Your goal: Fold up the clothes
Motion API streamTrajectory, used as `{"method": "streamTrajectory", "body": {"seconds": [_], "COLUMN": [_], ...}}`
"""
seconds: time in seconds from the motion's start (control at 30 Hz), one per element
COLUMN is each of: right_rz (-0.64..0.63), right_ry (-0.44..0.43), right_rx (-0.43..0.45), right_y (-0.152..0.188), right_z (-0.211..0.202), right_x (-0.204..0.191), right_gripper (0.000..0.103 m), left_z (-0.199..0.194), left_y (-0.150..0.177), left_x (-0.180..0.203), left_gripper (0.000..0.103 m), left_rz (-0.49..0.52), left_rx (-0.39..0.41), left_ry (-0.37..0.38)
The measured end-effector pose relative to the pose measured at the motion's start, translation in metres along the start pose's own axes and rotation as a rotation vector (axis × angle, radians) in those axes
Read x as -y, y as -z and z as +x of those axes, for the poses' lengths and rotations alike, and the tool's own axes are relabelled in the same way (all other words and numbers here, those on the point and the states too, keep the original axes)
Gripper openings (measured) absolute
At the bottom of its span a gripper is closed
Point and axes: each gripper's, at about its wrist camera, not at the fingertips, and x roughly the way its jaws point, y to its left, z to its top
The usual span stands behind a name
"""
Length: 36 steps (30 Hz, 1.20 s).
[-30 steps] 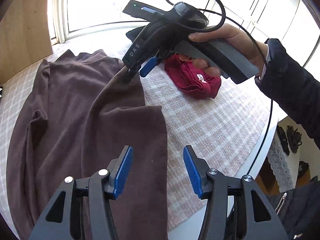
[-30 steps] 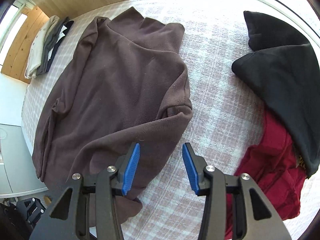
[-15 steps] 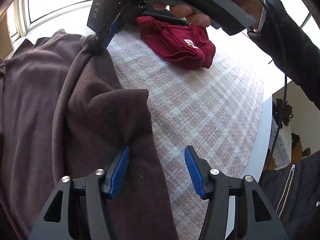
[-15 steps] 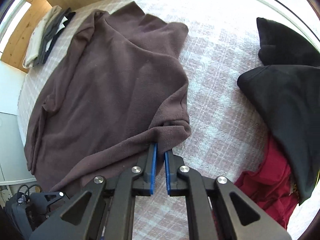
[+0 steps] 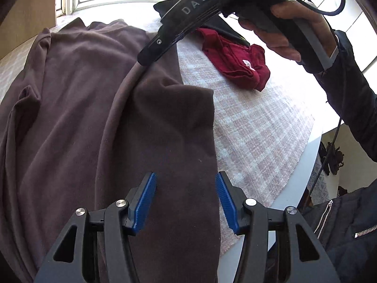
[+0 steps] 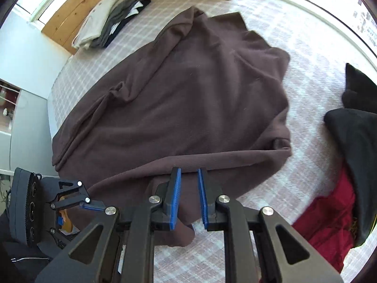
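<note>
Your work surface is a table under a pink-and-white checked cloth (image 6: 304,54), and most of it is taken up by the brown sweater (image 6: 188,99), spread out with one side raised into a ridge where you are lifting it. At the far corner sits a small stack of folded clothes (image 6: 110,16), and off to the right of the sweater lie a black garment (image 6: 358,136) and a crumpled red garment (image 5: 238,59), both clear of the brown fabric. Your right gripper (image 6: 189,195) has the sweater's edge between its blue pads — the jaws stand only a narrow gap apart and are opening slightly, yet the left wrist view shows the cloth drawn up taut into its tip, so the pinch is holding. Your right hand (image 5: 289,33) wraps the grey handle above it, a black cable looping past. Your left gripper (image 5: 186,200) is about half open, pointing down over the near part of the sweater — brown fabric fills the space between the pads, but whether they touch it I cannot tell; they are not pressing on it.
</note>
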Motion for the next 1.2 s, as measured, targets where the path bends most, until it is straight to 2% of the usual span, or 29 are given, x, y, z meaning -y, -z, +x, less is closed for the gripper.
{"method": "streamTrajectory", "body": {"seconds": [0.07, 0.13, 0.2, 0.3, 0.37, 0.43, 0.5, 0.6, 0.73, 0.83, 0.93, 1.0, 1.03, 1.07, 1.2], "right_rz": [-0.022, -0.002, 0.055, 0.124, 0.15, 0.15, 0.122, 0.054, -0.042, -0.089, -0.062, -0.01, 0.021, 0.054, 0.147], "right_ry": [0.039, 0.045, 0.021, -0.084, -0.089, -0.105, -0.138, -0.078, 0.088, 0.175, 0.164, 0.164, 0.163, 0.164, 0.143], "right_rx": [-0.027, -0.005, 0.006, 0.062, 0.088, 0.097, 0.068, 0.012, -0.041, -0.036, 0.036, 0.091, 0.108, 0.119, 0.097], "right_y": [-0.006, -0.008, -0.008, 0.008, 0.026, 0.038, 0.037, 0.021, -0.002, 0.0, 0.018, 0.036, 0.045, 0.055, 0.083], "right_z": [0.025, 0.03, 0.018, -0.014, -0.03, -0.036, -0.024, 0.002, 0.037, 0.037, 0.01, -0.014, -0.023, -0.03, -0.033], "right_x": [-0.008, -0.007, 0.0, 0.013, 0.021, 0.022, 0.012, -0.012, -0.041, -0.057, -0.061, -0.056, -0.051, -0.045, -0.024], "right_gripper": [0.015, 0.015, 0.015, 0.016, 0.023, 0.023, 0.023, 0.023, 0.023, 0.023, 0.024, 0.034, 0.047, 0.052, 0.052], "left_z": [0.003, -0.001, -0.02, -0.056, -0.076, -0.083, -0.085, -0.077, -0.06, -0.07, -0.088, -0.096, -0.099, -0.099, -0.088], "left_y": [0.005, 0.012, 0.026, 0.061, 0.09, 0.112, 0.129, 0.141, 0.148, 0.162, 0.187, 0.208, 0.218, 0.227, 0.25], "left_x": [-0.001, 0.0, 0.002, 0.005, 0.008, 0.007, 0.004, 0.0, 0.004, 0.016, 0.034, 0.046, 0.051, 0.055, 0.071], "left_gripper": [0.051, 0.051, 0.051, 0.051, 0.051, 0.051, 0.051, 0.051, 0.051, 0.05, 0.05, 0.05, 0.05, 0.05, 0.05], "left_rz": [-0.002, -0.015, -0.027, -0.07, -0.122, -0.178, -0.237, -0.271, -0.223, -0.214, -0.23, -0.246, -0.254, -0.258, -0.29], "left_rx": [-0.002, 0.001, 0.029, 0.071, 0.086, 0.093, 0.097, 0.09, 0.056, 0.08, 0.126, 0.157, 0.167, 0.171, 0.184], "left_ry": [-0.006, -0.015, -0.027, -0.048, -0.061, -0.055, -0.035, -0.036, -0.141, -0.211, -0.281, -0.307, -0.315, -0.306, -0.249]}}
